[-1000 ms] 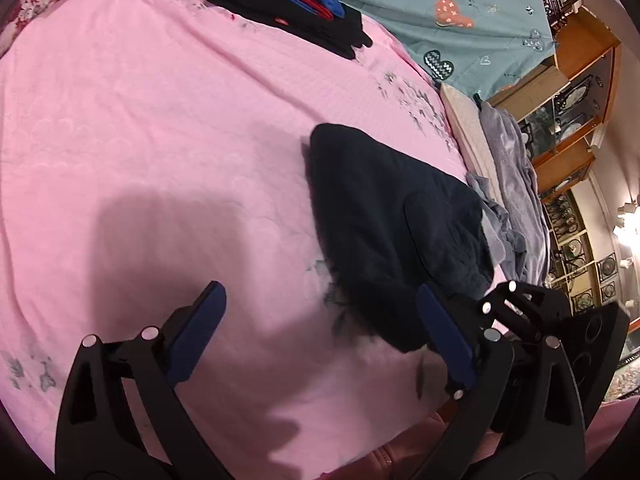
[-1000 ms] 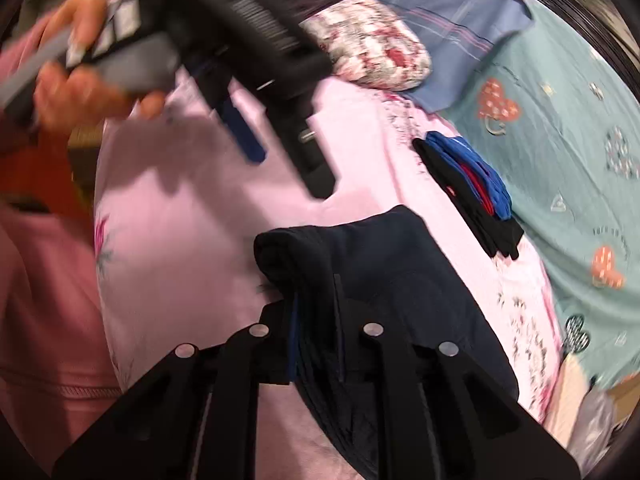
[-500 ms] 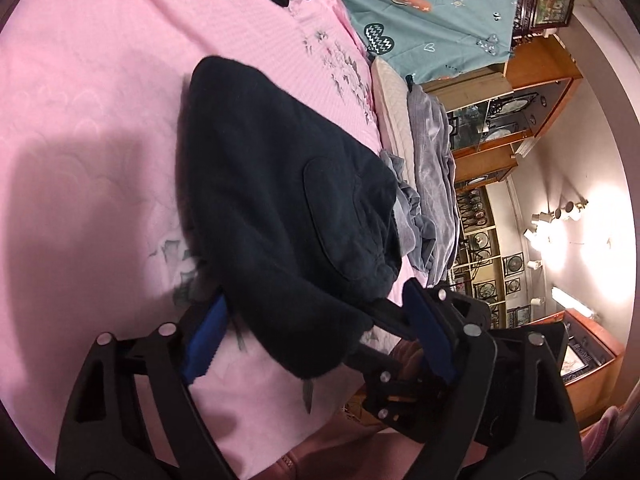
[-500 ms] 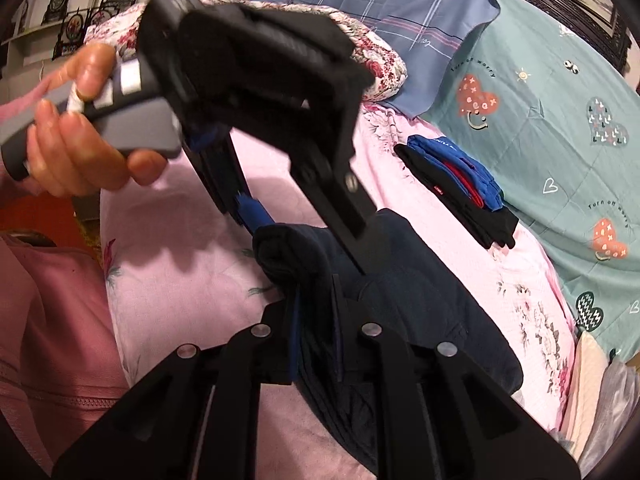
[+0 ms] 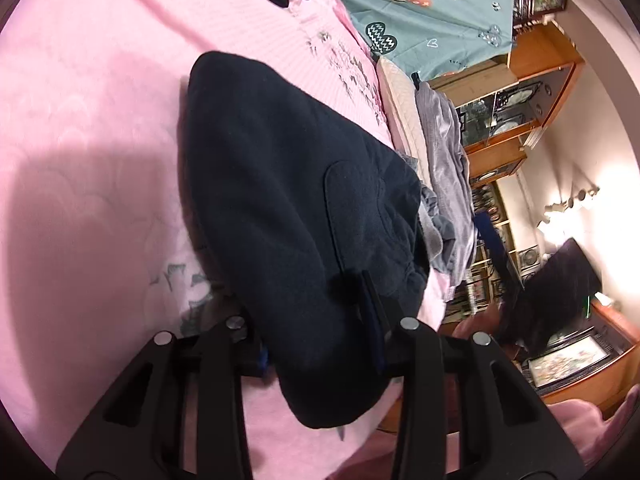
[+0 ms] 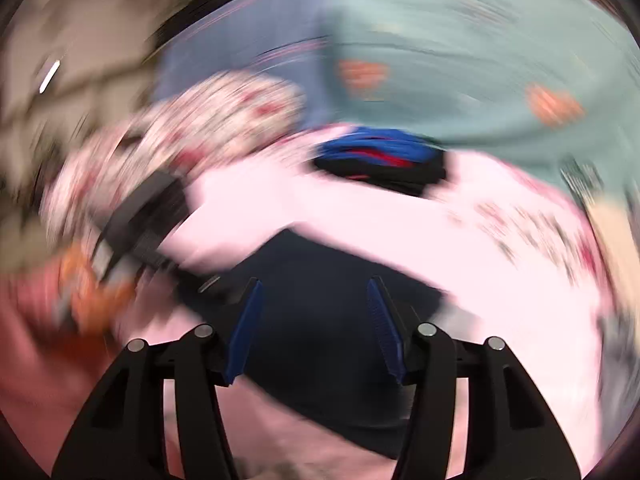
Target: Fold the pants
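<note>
The pants (image 5: 288,200) are lying folded on the pink bed (image 5: 80,120), their long axis running away from the left tool (image 5: 320,344) toward the clothes stack (image 6: 380,156) at the bed's far side. The left tool is closing on the pants' near end, cloth bunched between its pads, so it is the nearer one. The right tool (image 6: 314,328) is hovering above the pants with its pads spread wide and nothing between them; its view is smeared by motion, so contact is unclear.

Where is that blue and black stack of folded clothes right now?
In the right wrist view, the folded stack lies on the pink bedspread, beyond the dark pants, near the teal quilt.
</note>
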